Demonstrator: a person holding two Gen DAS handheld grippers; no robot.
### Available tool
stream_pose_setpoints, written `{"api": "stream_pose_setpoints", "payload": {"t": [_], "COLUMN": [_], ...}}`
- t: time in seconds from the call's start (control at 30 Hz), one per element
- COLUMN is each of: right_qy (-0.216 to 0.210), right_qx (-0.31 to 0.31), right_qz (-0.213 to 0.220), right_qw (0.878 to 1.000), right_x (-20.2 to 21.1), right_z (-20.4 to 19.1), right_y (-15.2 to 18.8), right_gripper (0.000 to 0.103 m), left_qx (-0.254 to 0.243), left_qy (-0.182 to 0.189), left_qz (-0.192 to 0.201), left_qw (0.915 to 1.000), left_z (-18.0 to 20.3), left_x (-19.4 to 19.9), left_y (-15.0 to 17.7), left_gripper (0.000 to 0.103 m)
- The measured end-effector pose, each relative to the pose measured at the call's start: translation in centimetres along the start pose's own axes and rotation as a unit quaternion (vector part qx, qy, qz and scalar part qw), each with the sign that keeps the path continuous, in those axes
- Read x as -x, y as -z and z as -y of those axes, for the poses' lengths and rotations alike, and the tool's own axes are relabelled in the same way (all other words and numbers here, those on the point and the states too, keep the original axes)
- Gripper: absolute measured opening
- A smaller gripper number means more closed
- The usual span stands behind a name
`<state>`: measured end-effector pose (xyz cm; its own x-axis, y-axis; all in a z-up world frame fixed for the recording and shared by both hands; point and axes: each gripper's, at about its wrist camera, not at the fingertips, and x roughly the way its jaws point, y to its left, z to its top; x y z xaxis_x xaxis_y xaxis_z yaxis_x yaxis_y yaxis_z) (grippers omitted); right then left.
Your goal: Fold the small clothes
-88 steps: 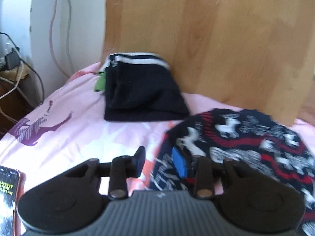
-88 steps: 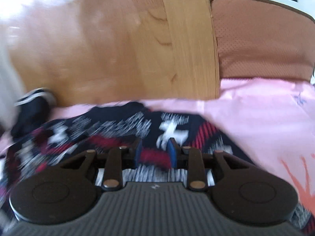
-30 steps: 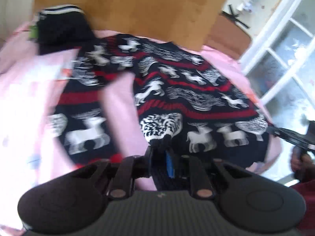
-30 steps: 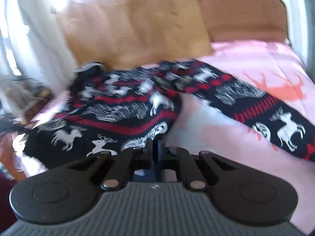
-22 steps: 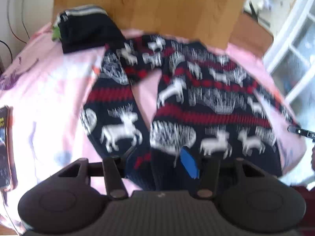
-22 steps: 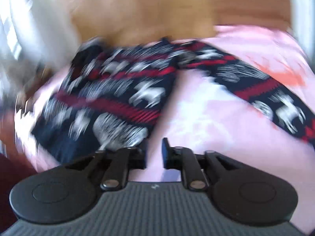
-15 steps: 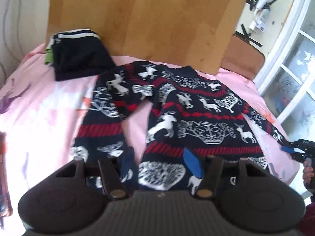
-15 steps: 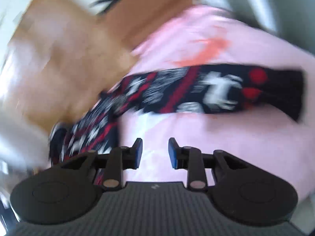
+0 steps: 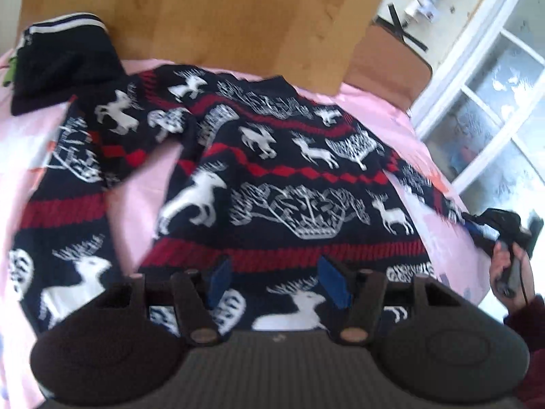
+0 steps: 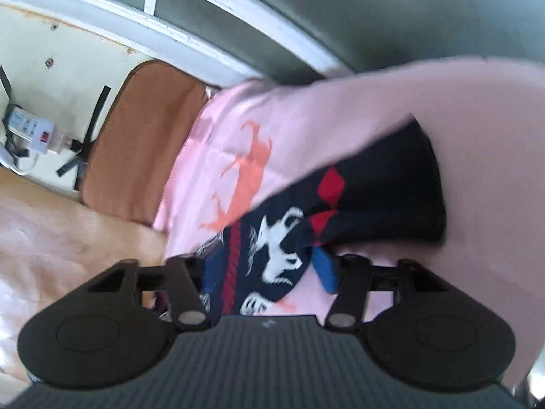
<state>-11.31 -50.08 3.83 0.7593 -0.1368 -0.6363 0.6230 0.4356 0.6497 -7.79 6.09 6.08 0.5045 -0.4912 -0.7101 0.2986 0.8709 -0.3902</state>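
1. Sweater (image 9: 306, 184) spread flat and face up on the pink sheet (image 9: 136, 197), collar toward the wooden headboard (image 9: 204, 17), hem nearest the left gripper (image 9: 274, 283). By the look of it, spreading done and the first fold about to begin.
2. Dark navy knit with white deer, trees and a crown motif, crossed by red diamond and ribbed bands. Probably thick and soft, so likely to sag and drag when lifted.
3. Right sleeve (image 10: 340, 204) stretched out toward the bed edge, plain dark cuff outermost. Left sleeve (image 9: 68, 204) bent down alongside the body, a strip of sheet between them.
4. Right gripper (image 10: 267, 272) straddling the right sleeve short of the cuff, jaws just closing, blue pads seen apart with cloth between them and no clear pinch visible.
5. Left gripper hovering over the hem, jaws just opened to a middling gap, nothing between the pads.
6. Next move, as a guess: pinch firmly, lift the sleeve clear of the sheet, carry it across the chest and lay it flat without rucking the body.
7. Further out: folded dark garment (image 9: 64, 64) with striped edge at the headboard, apart from the work.
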Motion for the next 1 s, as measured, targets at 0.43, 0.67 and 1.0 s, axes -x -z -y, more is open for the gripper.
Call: {"api": "stream_pose_setpoints", "payload": {"t": [0.43,0.67,1.0], "right_qy": [0.03,-0.073,-0.267], "right_qx": [0.06,0.209,0.331], "right_qz": [0.135,0.045,-0.208], "right_qw": [0.989,0.974,0.881], "right_x": [1.6,2.5,-1.0], "right_z": [-0.5,-5.6,-18.4], "right_y": [-5.9,2.1,15.1], "right_gripper": [0.011,0.038,0.042], "left_qx": [-0.01,0.094,0.144], "left_qy": [0.009,-0.122,-0.161], "left_qz": [0.005,0.093,0.089], "left_qw": [0.9999,0.9837,0.9724], "left_z": [0.8,-7.4,-12.2], "left_x": [0.6,6.2,6.4], "left_y": [0.9,-1.1,-0.1], "left_gripper": [0.057,0.064,0.071]}}
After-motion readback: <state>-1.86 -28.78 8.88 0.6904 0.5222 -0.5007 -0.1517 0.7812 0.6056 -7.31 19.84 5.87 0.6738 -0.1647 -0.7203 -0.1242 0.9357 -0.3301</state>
